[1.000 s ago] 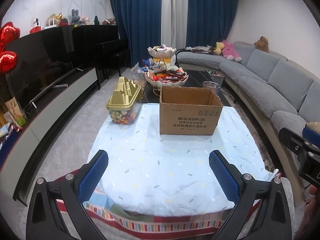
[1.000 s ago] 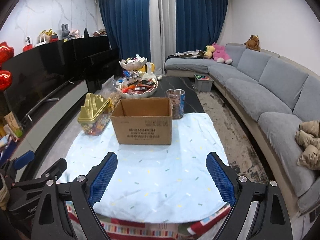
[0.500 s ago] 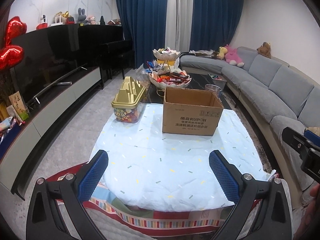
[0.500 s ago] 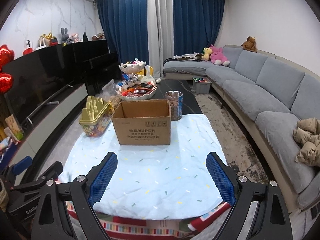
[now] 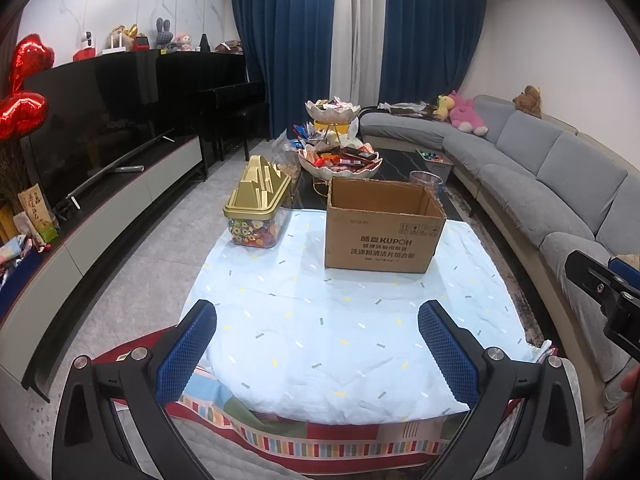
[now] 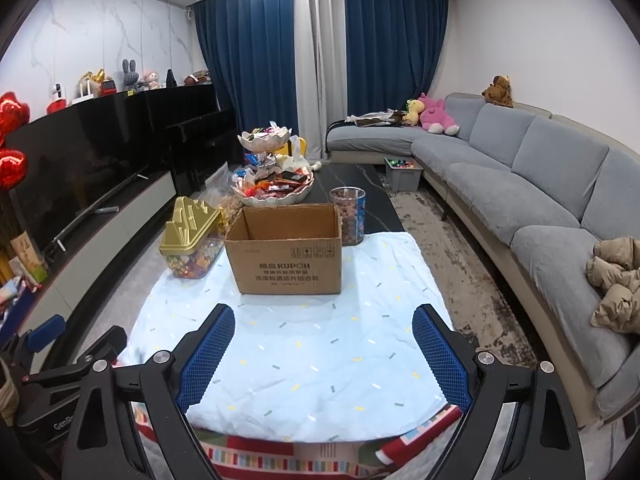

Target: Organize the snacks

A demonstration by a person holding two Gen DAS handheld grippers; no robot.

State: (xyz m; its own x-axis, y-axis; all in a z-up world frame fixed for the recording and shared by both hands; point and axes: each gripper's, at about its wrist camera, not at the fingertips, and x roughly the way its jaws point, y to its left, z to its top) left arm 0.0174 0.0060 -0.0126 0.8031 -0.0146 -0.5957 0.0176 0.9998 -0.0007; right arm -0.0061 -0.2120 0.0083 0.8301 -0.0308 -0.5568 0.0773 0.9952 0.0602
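Note:
An open cardboard box [image 5: 384,226] [image 6: 286,254] stands on the pale blue cloth [image 5: 340,320] [image 6: 312,344] over the table. To its left sits a clear candy jar with a gold lid [image 5: 258,210] [image 6: 192,240]. Behind the box is a two-tier bowl stand heaped with wrapped snacks [image 5: 340,158] [image 6: 274,186], and a clear tub of brown snacks [image 6: 348,216] [image 5: 426,180] stands at the box's right rear. My left gripper [image 5: 318,354] and right gripper [image 6: 324,354] hover over the cloth's near edge, both open with nothing between the blue pads.
A grey sofa [image 6: 540,184] curves along the right with plush toys and a tan jacket [image 6: 616,280]. A black TV unit [image 5: 100,148] lines the left wall. A striped mat [image 5: 328,440] shows under the cloth. The other gripper's body shows at each view's edge.
Both views have tilted up slightly, so the box and jar sit a little lower in frame. Both grippers stay open and nothing on the table has moved.

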